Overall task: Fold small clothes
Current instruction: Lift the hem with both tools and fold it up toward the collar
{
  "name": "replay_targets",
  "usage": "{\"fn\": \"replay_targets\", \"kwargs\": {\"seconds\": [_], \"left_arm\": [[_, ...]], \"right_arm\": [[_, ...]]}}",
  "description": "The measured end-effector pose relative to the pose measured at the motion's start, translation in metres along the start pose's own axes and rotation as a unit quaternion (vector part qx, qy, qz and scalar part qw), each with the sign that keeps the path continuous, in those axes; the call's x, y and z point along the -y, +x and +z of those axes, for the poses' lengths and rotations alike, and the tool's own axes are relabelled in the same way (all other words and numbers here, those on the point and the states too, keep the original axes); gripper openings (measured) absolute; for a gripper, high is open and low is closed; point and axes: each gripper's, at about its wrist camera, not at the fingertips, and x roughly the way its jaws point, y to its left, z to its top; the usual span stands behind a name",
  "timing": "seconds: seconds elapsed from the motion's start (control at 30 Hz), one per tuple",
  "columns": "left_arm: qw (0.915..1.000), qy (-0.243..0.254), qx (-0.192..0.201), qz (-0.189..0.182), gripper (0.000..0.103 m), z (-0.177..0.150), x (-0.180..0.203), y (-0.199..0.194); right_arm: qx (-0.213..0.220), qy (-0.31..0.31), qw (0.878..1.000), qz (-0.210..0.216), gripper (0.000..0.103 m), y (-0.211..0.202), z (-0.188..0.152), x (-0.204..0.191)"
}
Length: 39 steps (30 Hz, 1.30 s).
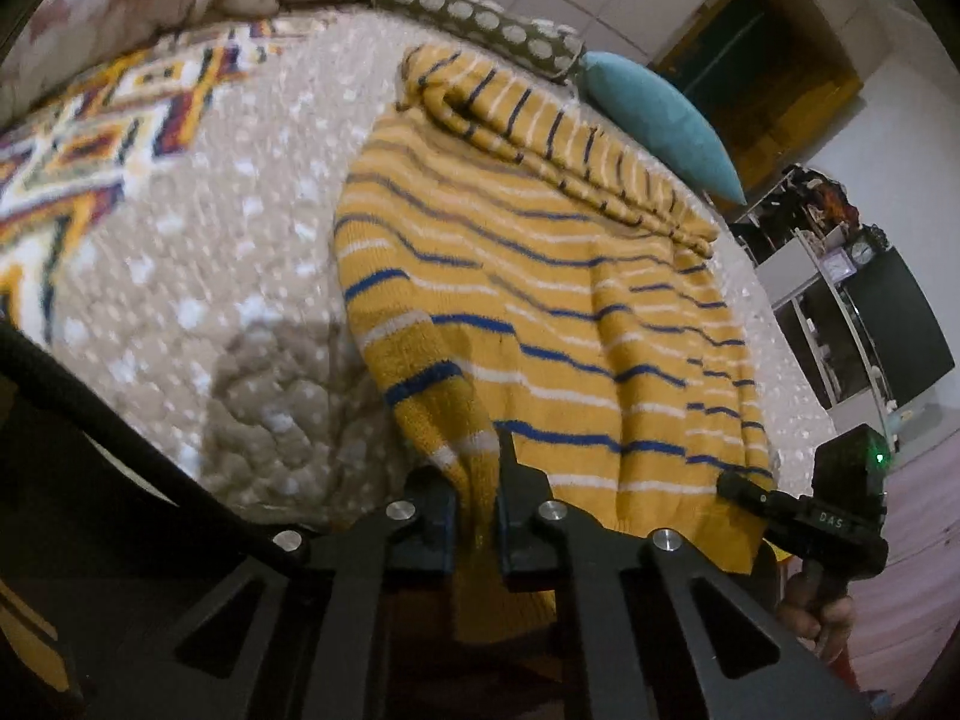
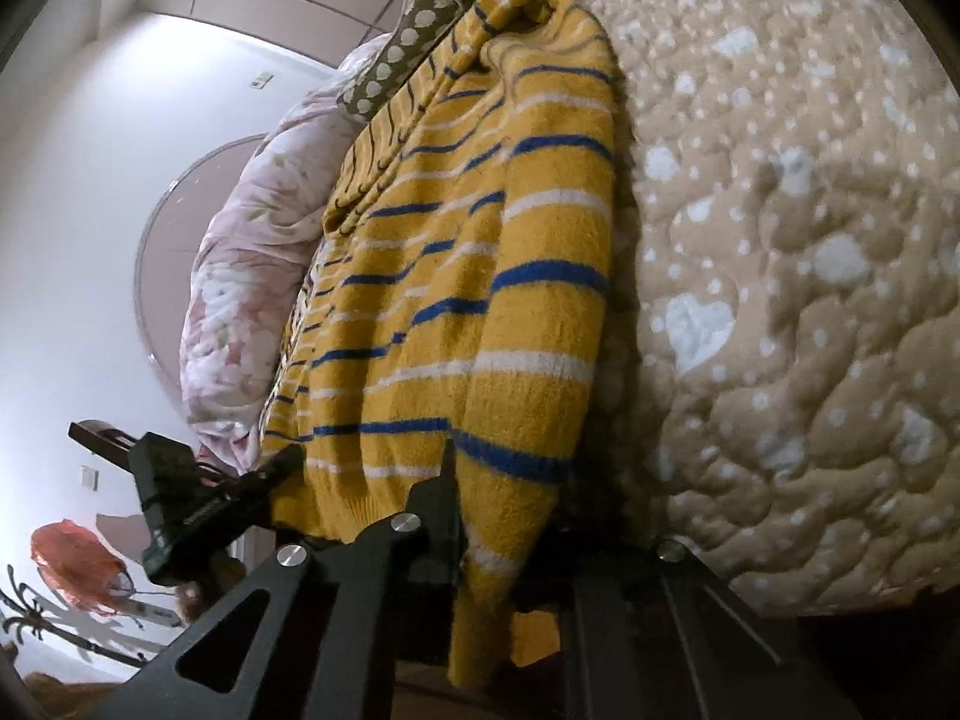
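A yellow knit sweater with blue and white stripes lies spread on a beige quilted bedspread; one sleeve is folded across its far side. My left gripper is shut on the sweater's near bottom corner. My right gripper is shut on the other bottom corner of the sweater, whose hem hangs down between the fingers. The right gripper also shows in the left wrist view, at the sweater's hem. The left gripper shows in the right wrist view, at the hem's left end.
A teal cushion and a dotted olive pillow lie at the bed's far edge. A floral duvet is piled beyond the sweater. A patterned blanket lies to the left. Shelves stand beside the bed.
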Motion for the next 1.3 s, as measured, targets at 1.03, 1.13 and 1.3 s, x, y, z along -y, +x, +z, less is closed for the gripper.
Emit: {"fn": "replay_targets", "kwargs": {"seconds": [1.03, 1.13, 1.3], "left_arm": [[0.9958, 0.026, 0.085, 0.022, 0.008, 0.215, 0.029, 0.044], [0.9974, 0.004, 0.058, 0.044, 0.008, 0.251, 0.02, 0.087], [0.9986, -0.036, 0.019, 0.032, 0.01, 0.277, -0.003, 0.129]], "right_arm": [[0.093, -0.109, 0.99, -0.006, 0.008, -0.014, 0.167, -0.082], [0.097, -0.07, 0.993, -0.012, 0.008, 0.013, 0.215, -0.065], [0.081, 0.001, 0.997, -0.007, 0.011, 0.05, 0.256, -0.036]]}}
